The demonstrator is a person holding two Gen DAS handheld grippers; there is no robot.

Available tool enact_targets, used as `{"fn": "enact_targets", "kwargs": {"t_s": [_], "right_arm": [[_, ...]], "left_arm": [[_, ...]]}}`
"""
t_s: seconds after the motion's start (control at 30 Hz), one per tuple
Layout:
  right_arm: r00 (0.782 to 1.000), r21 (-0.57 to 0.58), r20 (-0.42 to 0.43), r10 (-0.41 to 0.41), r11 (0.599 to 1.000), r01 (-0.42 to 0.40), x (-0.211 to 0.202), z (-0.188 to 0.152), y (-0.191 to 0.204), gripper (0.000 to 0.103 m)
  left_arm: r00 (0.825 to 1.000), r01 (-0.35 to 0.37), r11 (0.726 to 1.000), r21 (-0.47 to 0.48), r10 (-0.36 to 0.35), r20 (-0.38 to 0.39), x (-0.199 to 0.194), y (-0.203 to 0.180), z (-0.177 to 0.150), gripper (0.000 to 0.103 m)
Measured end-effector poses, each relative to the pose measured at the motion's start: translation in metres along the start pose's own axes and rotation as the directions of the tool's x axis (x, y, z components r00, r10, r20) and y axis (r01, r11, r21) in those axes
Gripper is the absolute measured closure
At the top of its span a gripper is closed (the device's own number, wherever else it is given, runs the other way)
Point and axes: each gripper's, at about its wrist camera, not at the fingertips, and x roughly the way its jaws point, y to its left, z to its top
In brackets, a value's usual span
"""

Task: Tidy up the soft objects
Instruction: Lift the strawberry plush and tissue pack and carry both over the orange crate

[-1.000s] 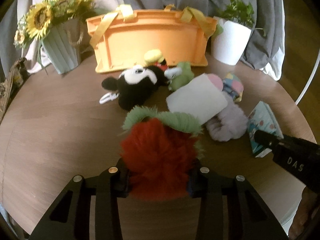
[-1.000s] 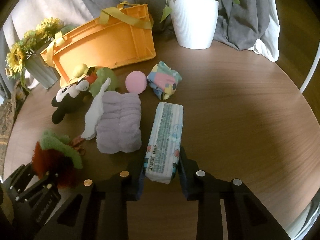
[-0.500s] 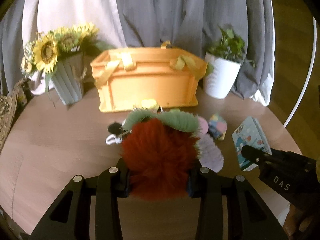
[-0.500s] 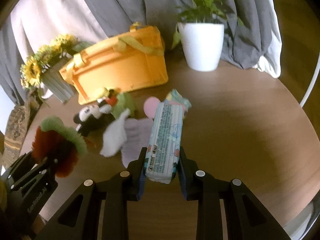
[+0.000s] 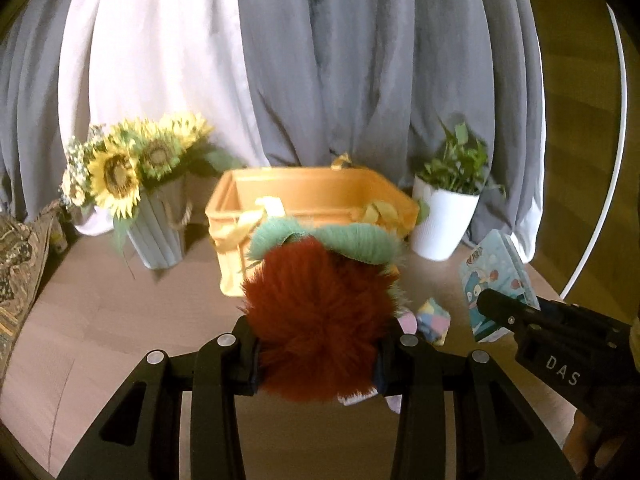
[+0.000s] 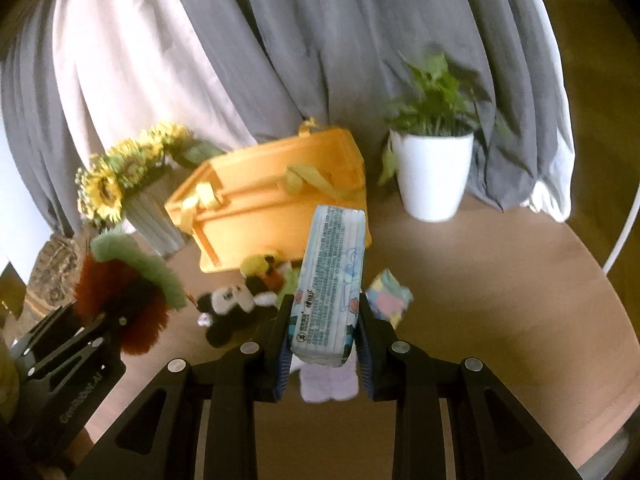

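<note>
While we hold both tools above the round wooden worktop (image 6: pixel 500 280), the left tongs (image 5: pixel 318 354) pinch a red furry toy (image 5: pixel 320 320) with a green frill, and the right tongs (image 6: pixel 324 334) pinch a pack of tissues (image 6: pixel 330 280) at its near end. Both items hang clear of the worktop. Beyond them stands an orange crate (image 5: pixel 312 196) with yellow straps, open at the top. A black-and-white plush (image 6: pixel 228 302), a pale purple cloth (image 6: pixel 328 382) and a small pastel bundle (image 6: pixel 390 298) lie on the worktop in front of the crate. A vase of sunflowers (image 5: pixel 128 168) stands left of the crate, a white potted plant (image 6: pixel 434 172) right of it.
</note>
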Motion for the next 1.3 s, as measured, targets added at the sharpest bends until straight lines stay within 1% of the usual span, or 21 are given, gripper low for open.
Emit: {"fn": "enact_targets", "kwargs": {"t_s": [0.33, 0.5, 0.93, 1.13, 1.3], "right_arm": [[0.994, -0.014, 0.103, 0.043, 0.999, -0.042, -0.008, 0.032, 0.022, 0.074], [0.988, -0.021, 0.141, 0.060, 0.998, -0.058, -0.007, 0.046, 0.030, 0.074], [0.974, -0.030, 0.211, 0.079, 0.997, -0.074, 0.012, 0.082, 0.043, 0.074], [0.968, -0.037, 0.236, 0.080, 0.997, -0.073, 0.025, 0.101, 0.047, 0.074], [0.968, -0.041, 0.240, 0.078, 0.997, -0.071, 0.040, 0.116, 0.048, 0.074]], "left_arm": [[0.996, 0.009, 1.000, -0.002, -0.009, 0.086, -0.014, 0.015, 0.036, 0.064], [0.993, 0.009, 1.000, 0.001, -0.009, 0.119, -0.011, 0.022, 0.052, 0.064], [0.982, -0.006, 1.000, 0.020, 0.002, 0.187, 0.013, 0.037, 0.090, 0.064], [0.979, -0.004, 1.000, 0.026, -0.001, 0.202, 0.033, 0.042, 0.106, 0.064], [0.979, -0.006, 1.000, 0.025, 0.000, 0.202, 0.054, 0.047, 0.118, 0.064]]}}
